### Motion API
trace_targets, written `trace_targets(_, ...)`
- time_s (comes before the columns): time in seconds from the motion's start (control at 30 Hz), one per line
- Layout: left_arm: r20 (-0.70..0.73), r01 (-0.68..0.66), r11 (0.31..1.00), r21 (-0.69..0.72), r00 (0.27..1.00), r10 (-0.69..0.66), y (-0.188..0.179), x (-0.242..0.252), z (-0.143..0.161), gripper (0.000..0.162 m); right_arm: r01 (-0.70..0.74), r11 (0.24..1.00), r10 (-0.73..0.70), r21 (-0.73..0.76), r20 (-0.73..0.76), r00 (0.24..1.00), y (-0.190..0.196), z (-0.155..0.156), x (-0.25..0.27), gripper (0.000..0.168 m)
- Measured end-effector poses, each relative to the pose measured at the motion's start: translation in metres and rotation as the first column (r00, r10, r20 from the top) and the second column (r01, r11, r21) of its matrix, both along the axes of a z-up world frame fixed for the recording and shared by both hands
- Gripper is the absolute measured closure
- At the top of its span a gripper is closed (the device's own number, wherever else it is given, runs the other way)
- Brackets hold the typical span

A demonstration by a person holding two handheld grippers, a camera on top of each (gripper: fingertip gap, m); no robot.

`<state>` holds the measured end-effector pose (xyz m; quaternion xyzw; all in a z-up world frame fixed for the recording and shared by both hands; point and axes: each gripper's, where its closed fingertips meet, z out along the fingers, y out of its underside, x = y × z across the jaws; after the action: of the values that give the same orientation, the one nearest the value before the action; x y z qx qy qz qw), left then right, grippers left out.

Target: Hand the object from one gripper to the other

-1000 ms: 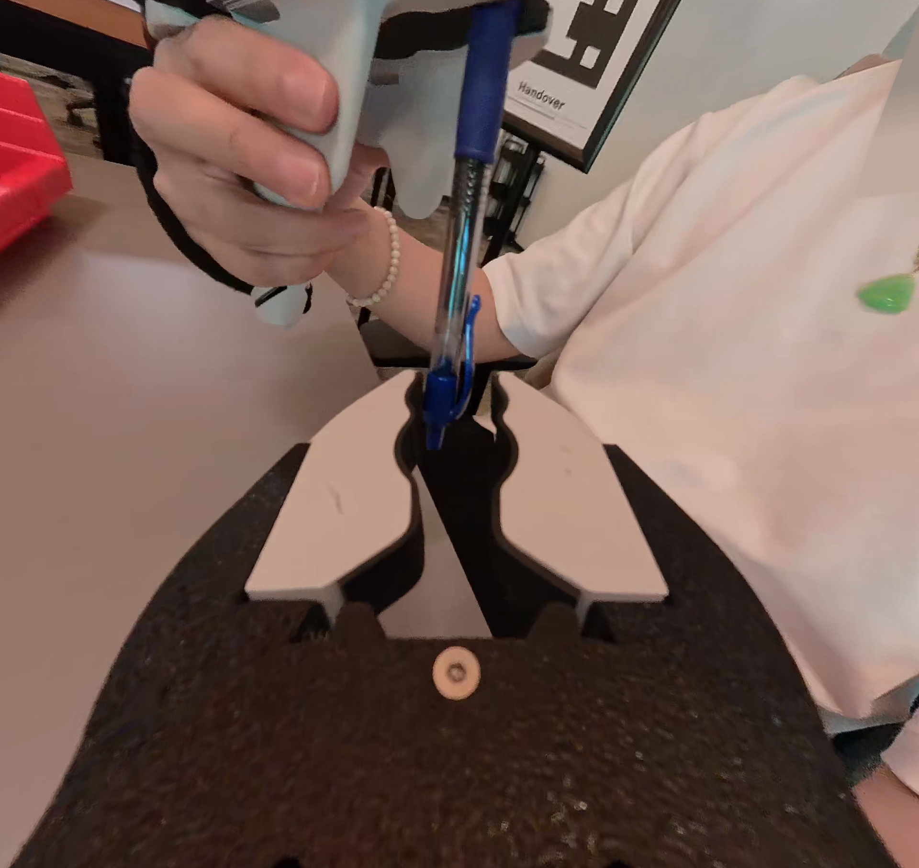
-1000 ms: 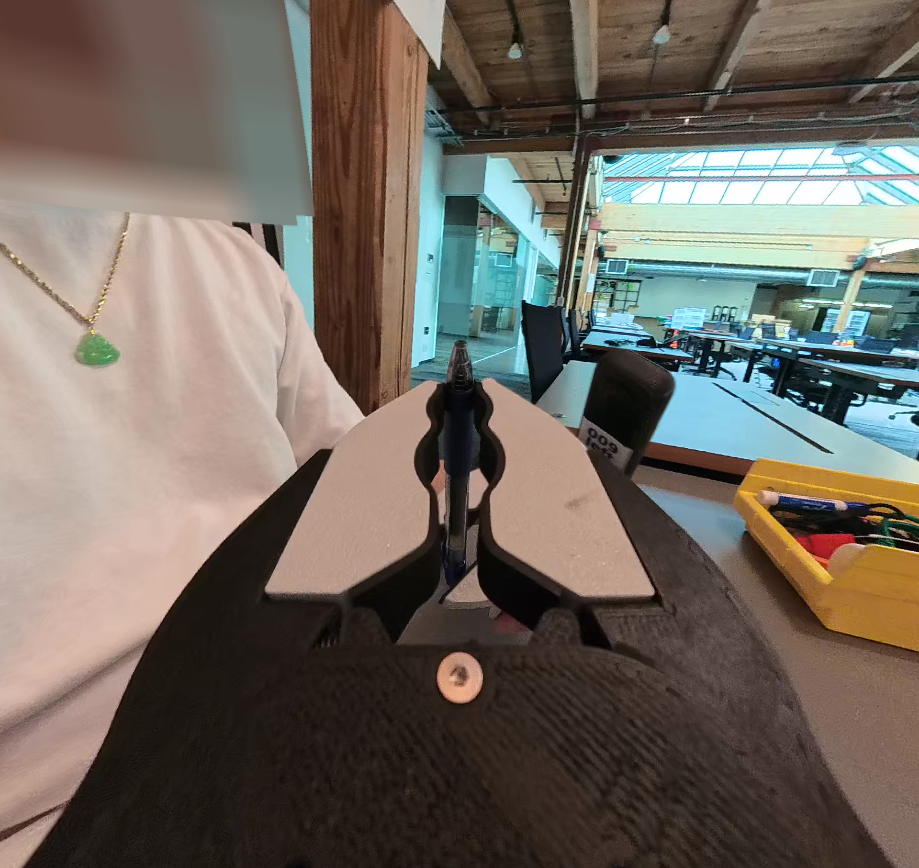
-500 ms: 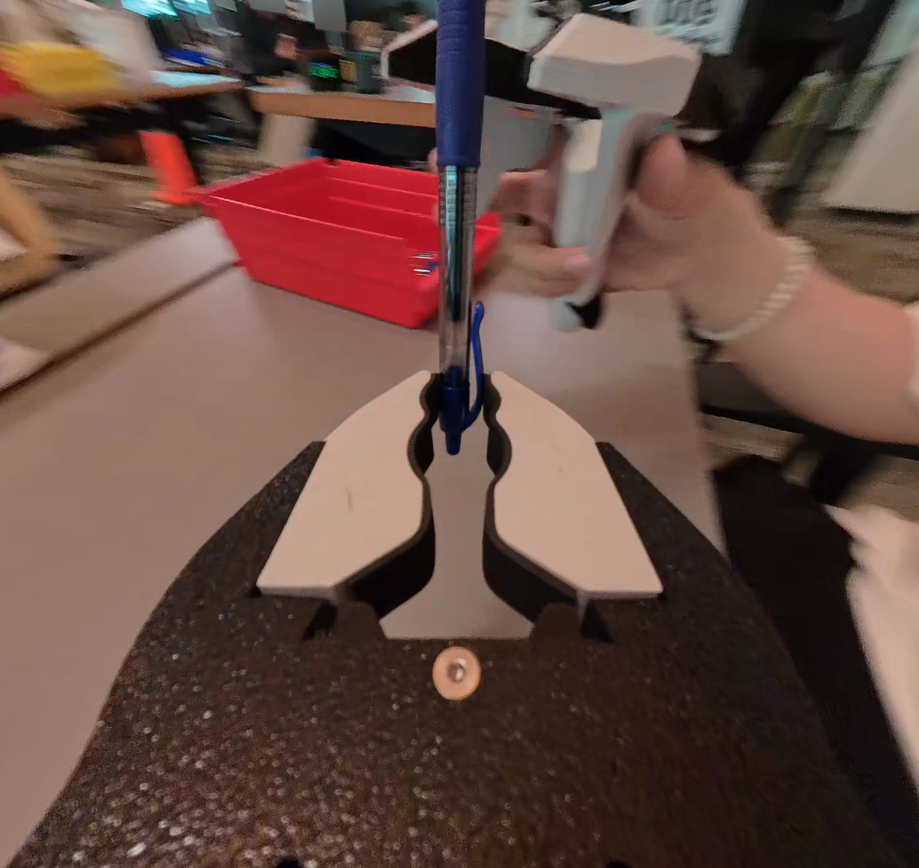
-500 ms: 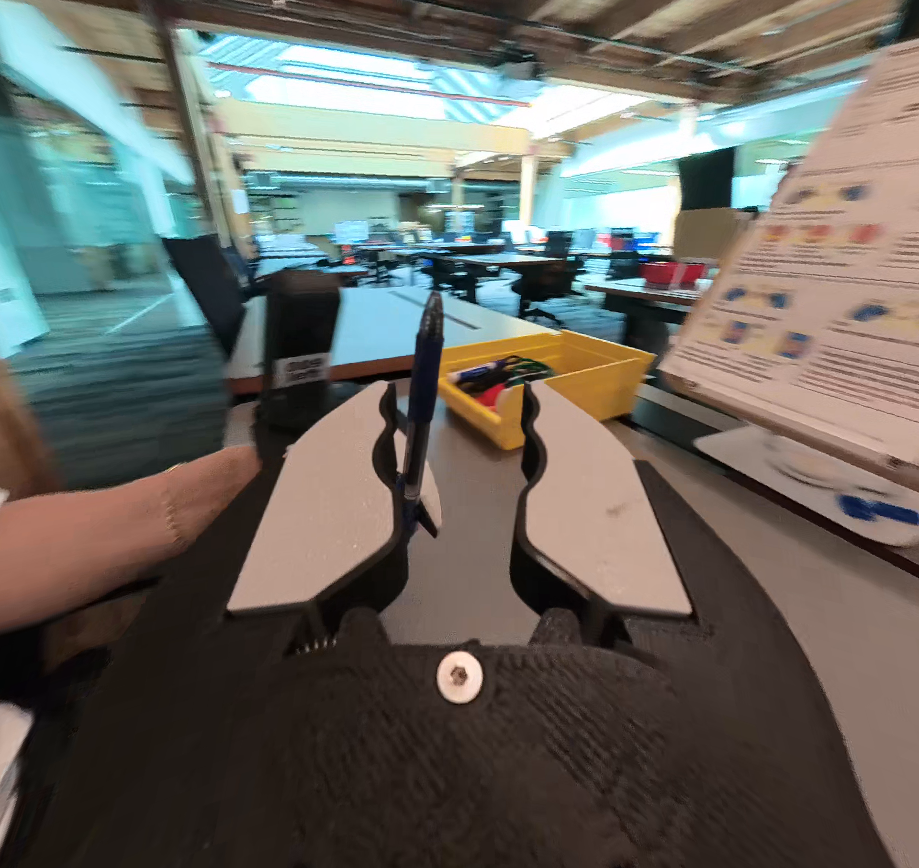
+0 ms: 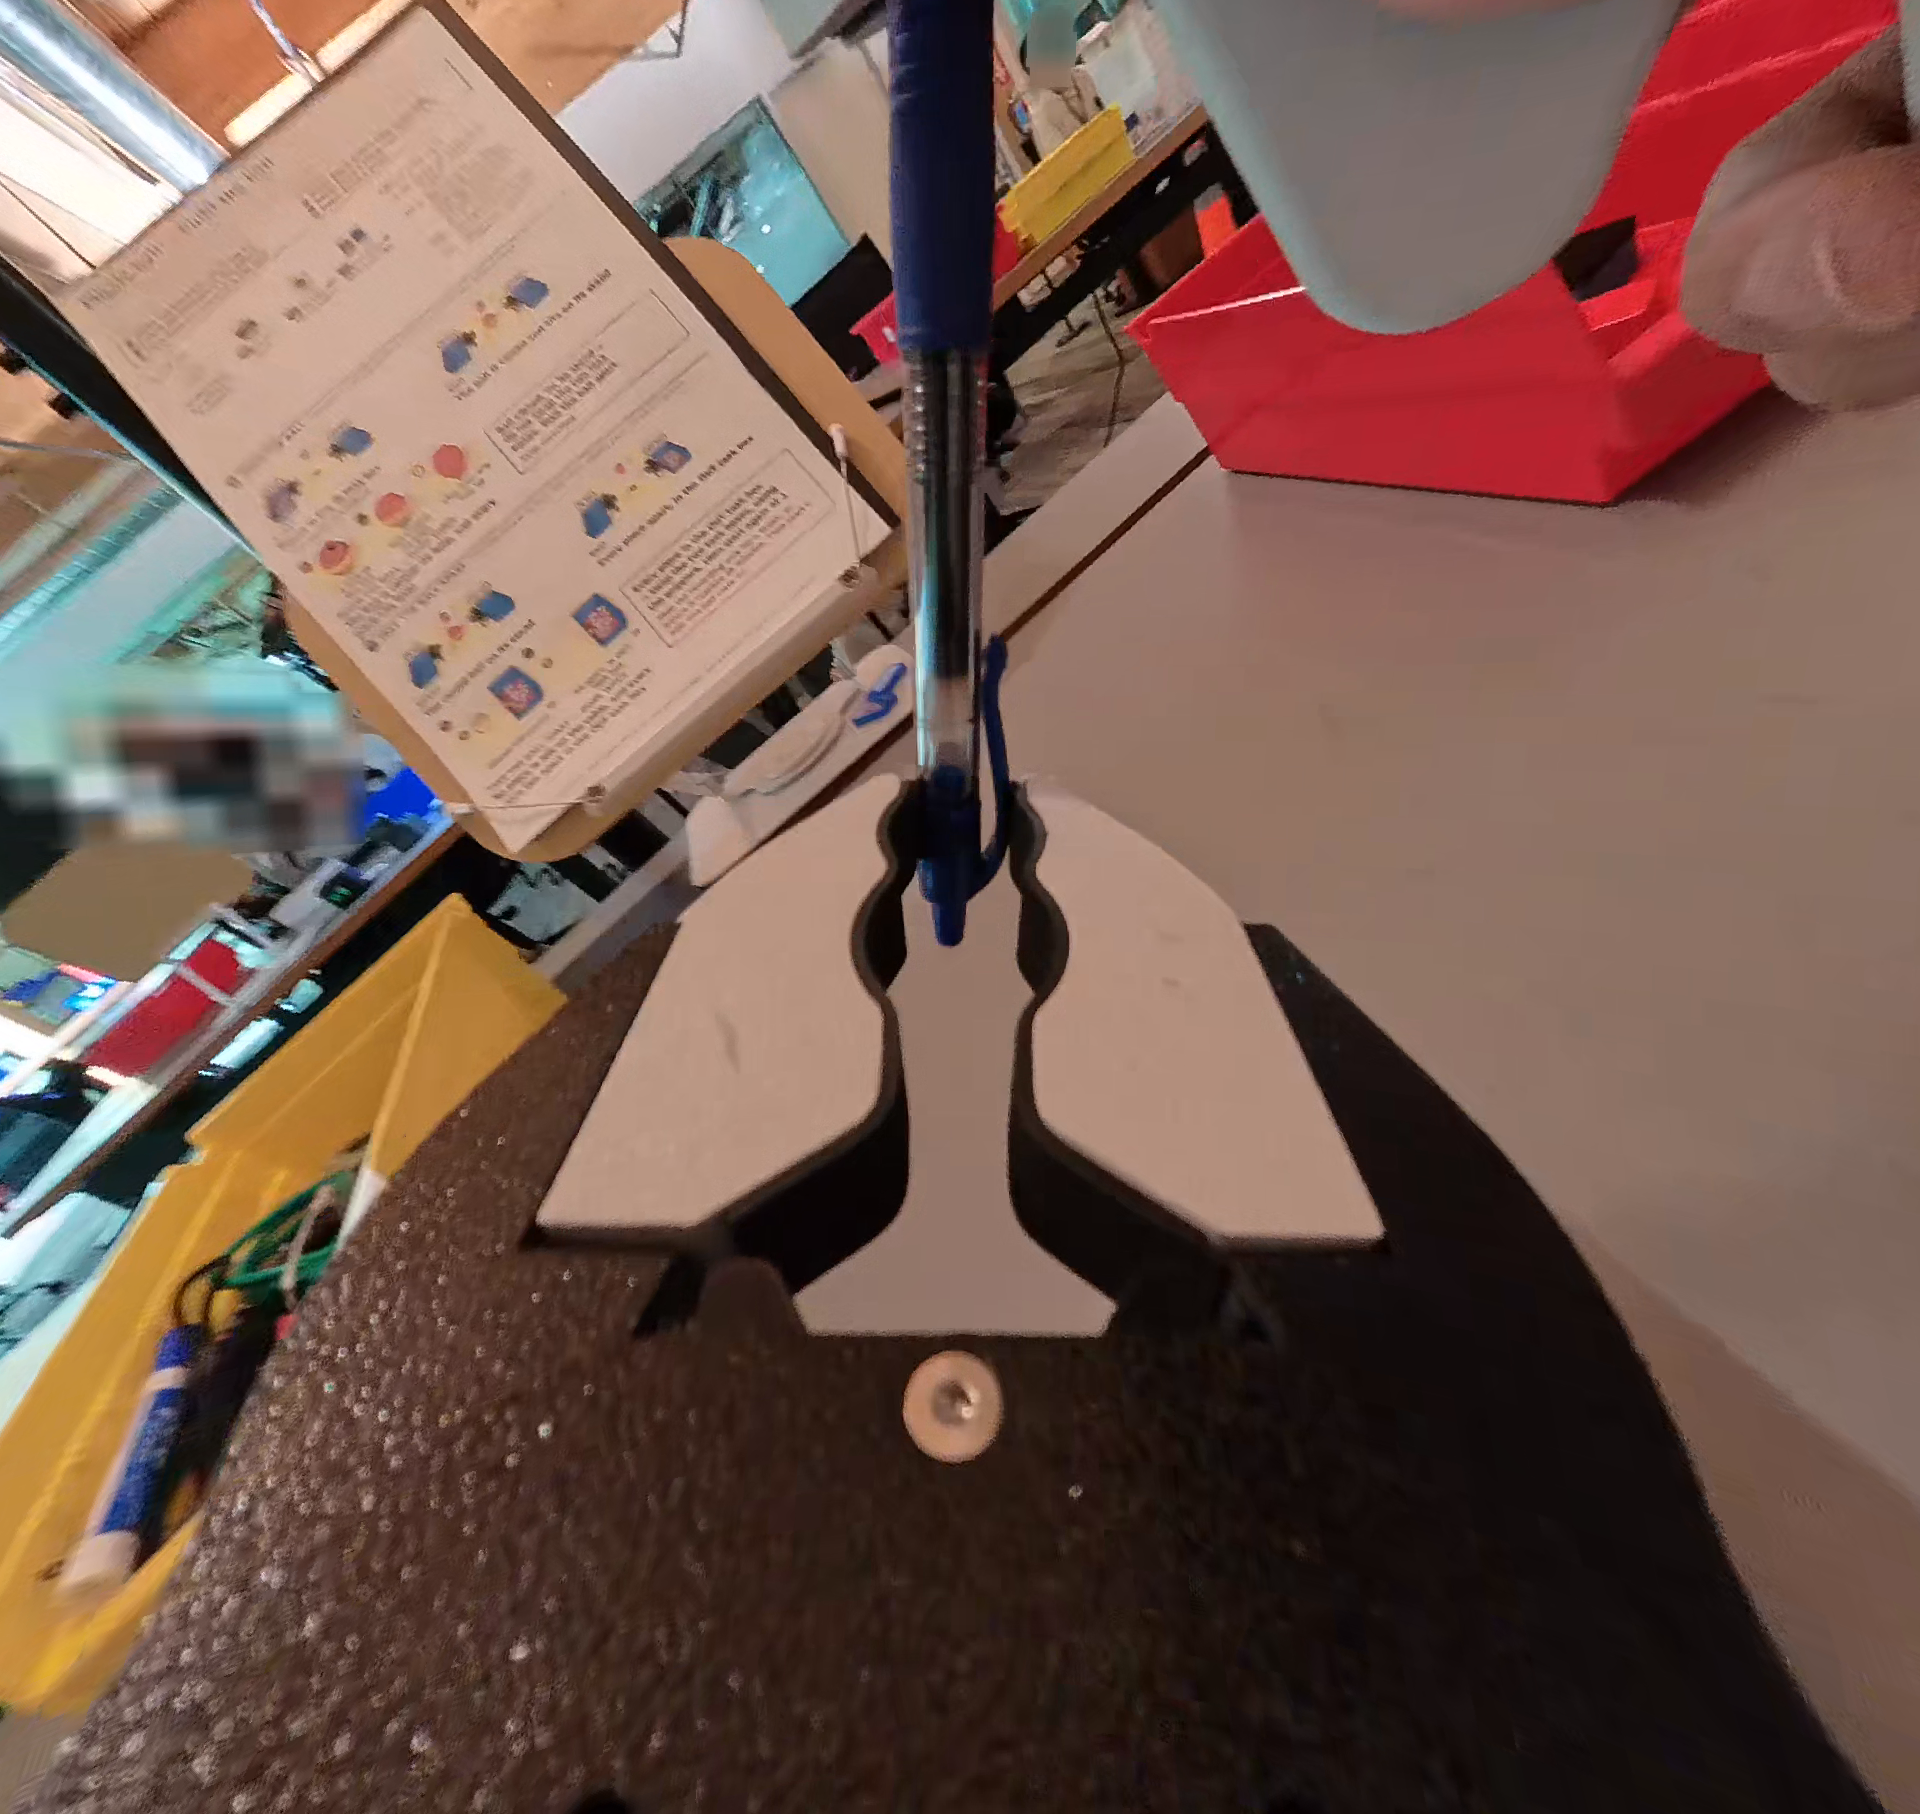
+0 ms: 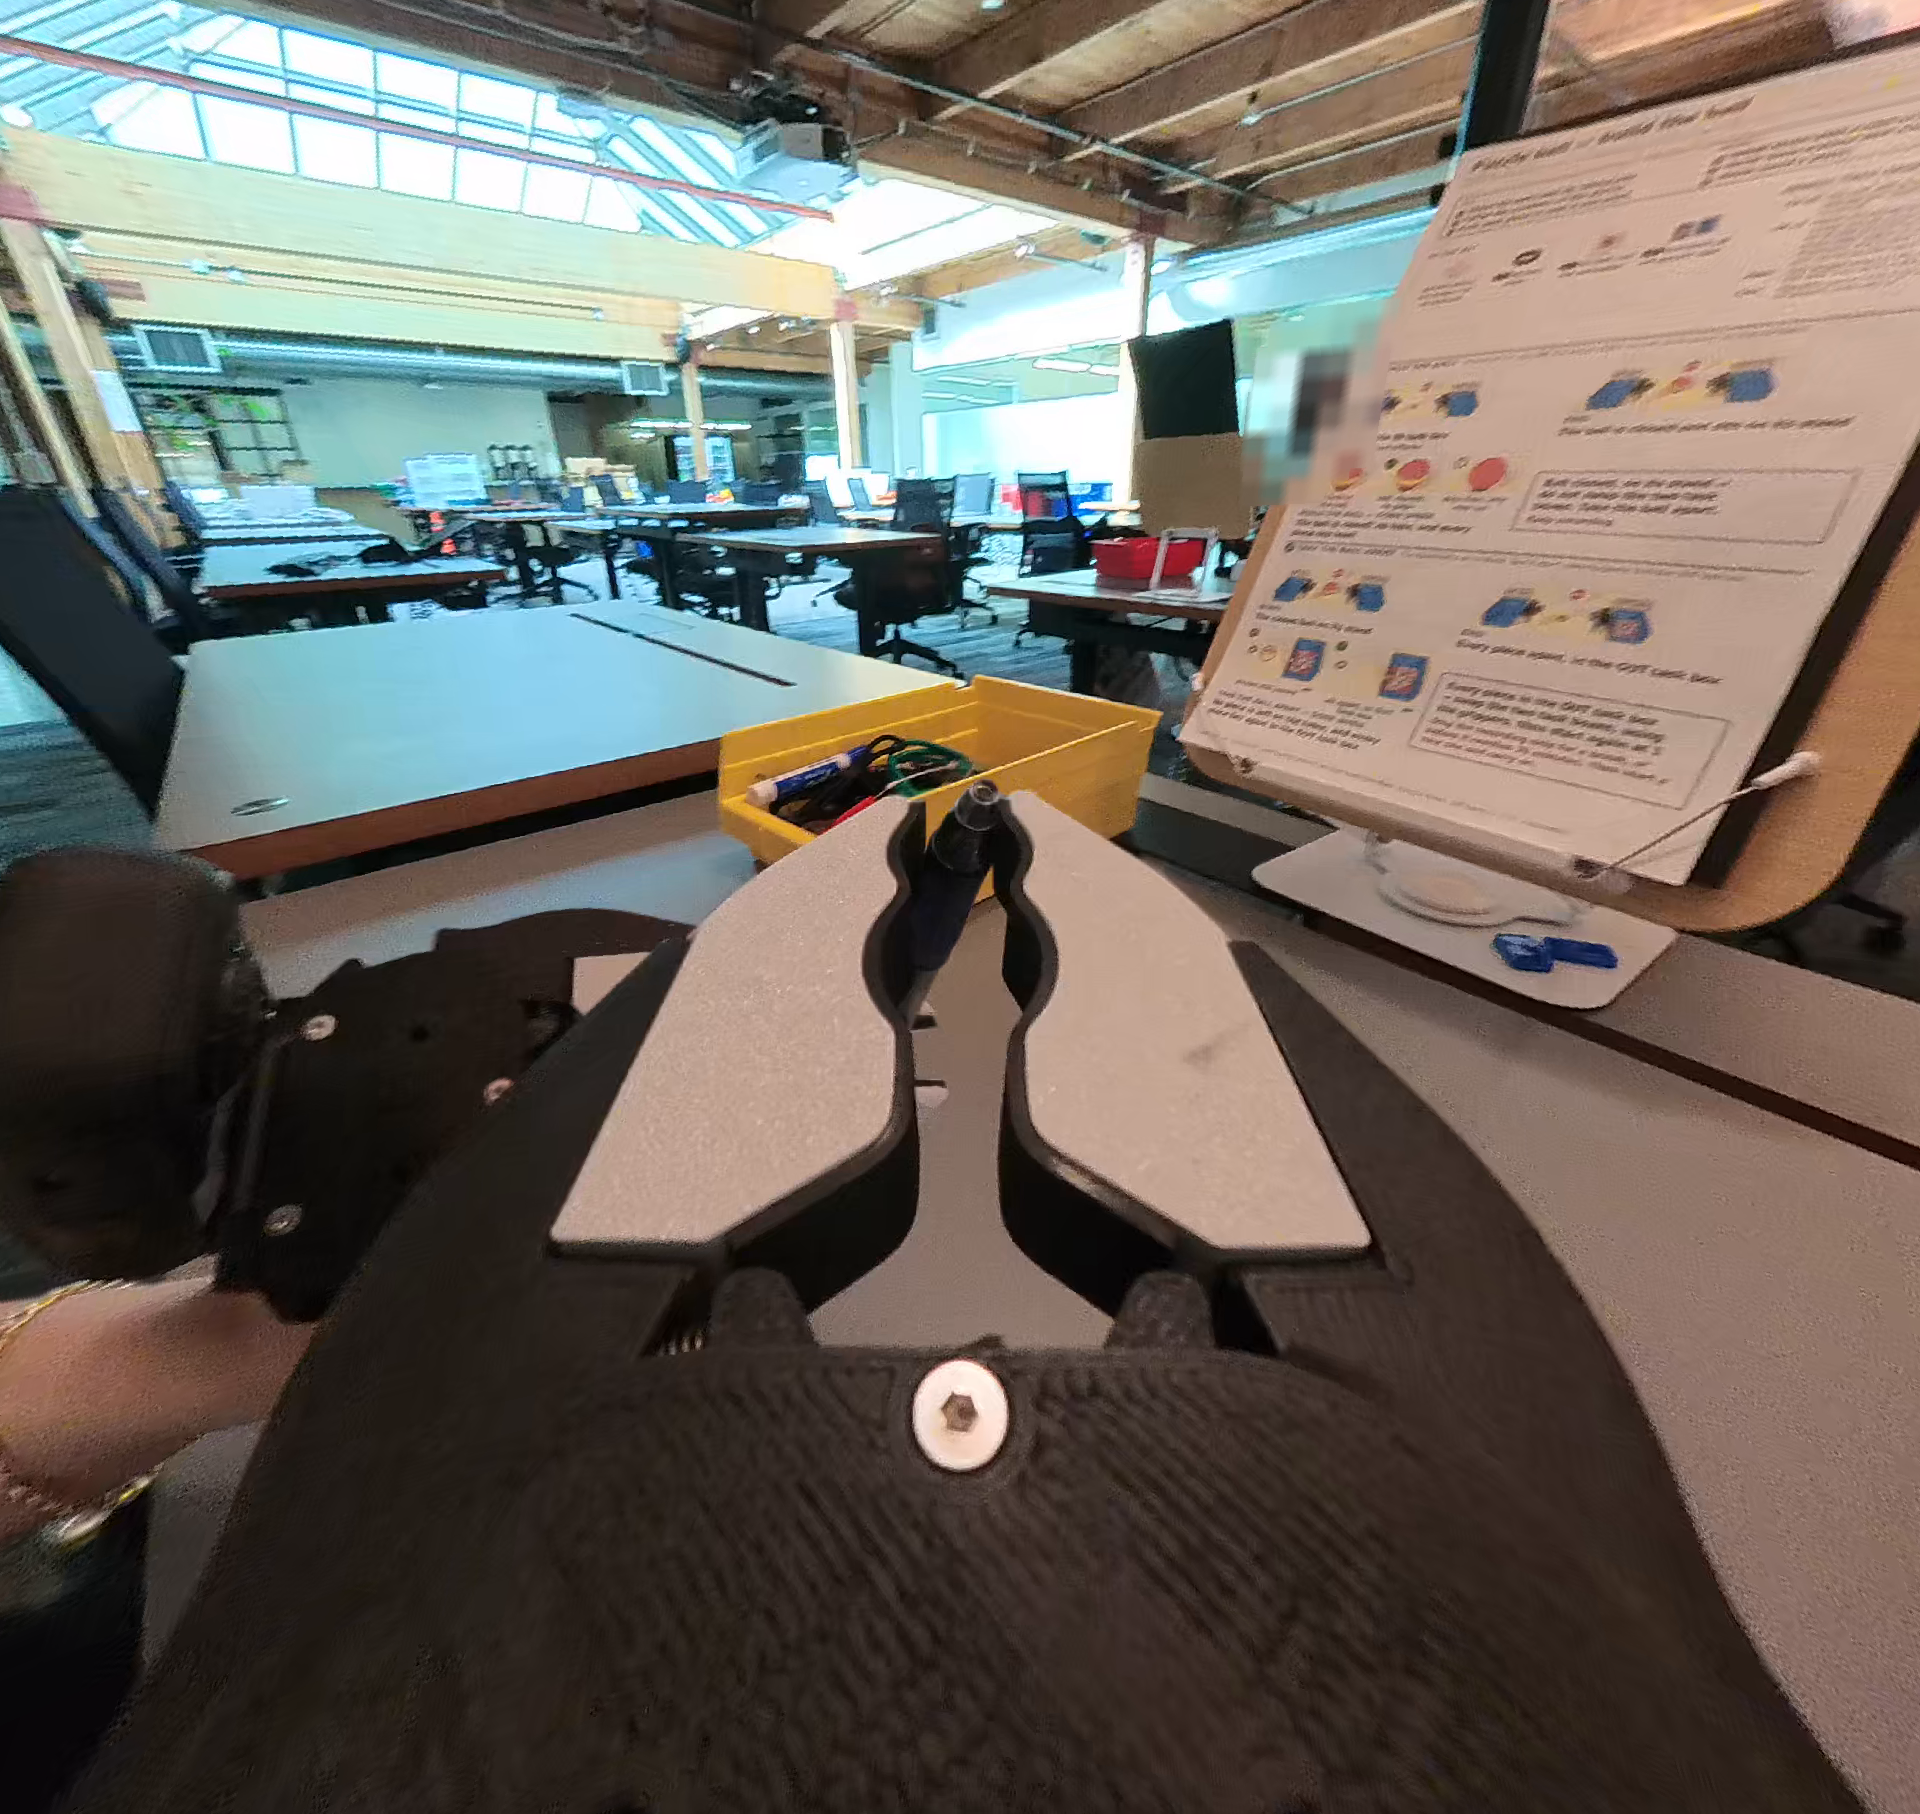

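Observation:
A blue pen (image 5: 940,517) with a clear barrel stands upright between both grippers. My left gripper (image 5: 961,808) is shut on its lower, clip end. The pen's upper blue grip runs up into the other gripper, whose grey handle (image 5: 1403,102) a hand holds at the top right. In the right wrist view my right gripper (image 6: 966,829) has its jaws narrow around the pen's dark grip (image 6: 948,891), with the pen's tip poking out above the fingertips. The left gripper's black body (image 6: 364,1089) shows low at the left, below the right gripper.
A yellow bin (image 6: 1039,736) of markers and cords stands on the grey table (image 6: 1662,1193) ahead. A red bin (image 5: 1455,393) sits at the table's far side. An instruction board on a stand (image 6: 1610,517) rises at the right, with a small blue object (image 6: 1553,954) on its base. Tip to tip, the grippers are about 10 cm apart.
Both grippers swung around with the pen between them. The left jaws closed on the clip end. The right jaws stood wide half a second ago and are narrow around the pen again.

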<state>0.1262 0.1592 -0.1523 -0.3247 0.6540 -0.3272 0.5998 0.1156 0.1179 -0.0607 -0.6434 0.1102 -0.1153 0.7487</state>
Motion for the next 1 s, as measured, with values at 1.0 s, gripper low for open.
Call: trace_targets(1.0, -0.106, 0.657, 0.11, -0.746, 0.045, -0.993, -0.085, -0.127, -0.013, 0.149, -0.768, 0.609, 0.792, -0.198, 0.192, 0.579, -0.038, -0.016, -0.113, 0.157)
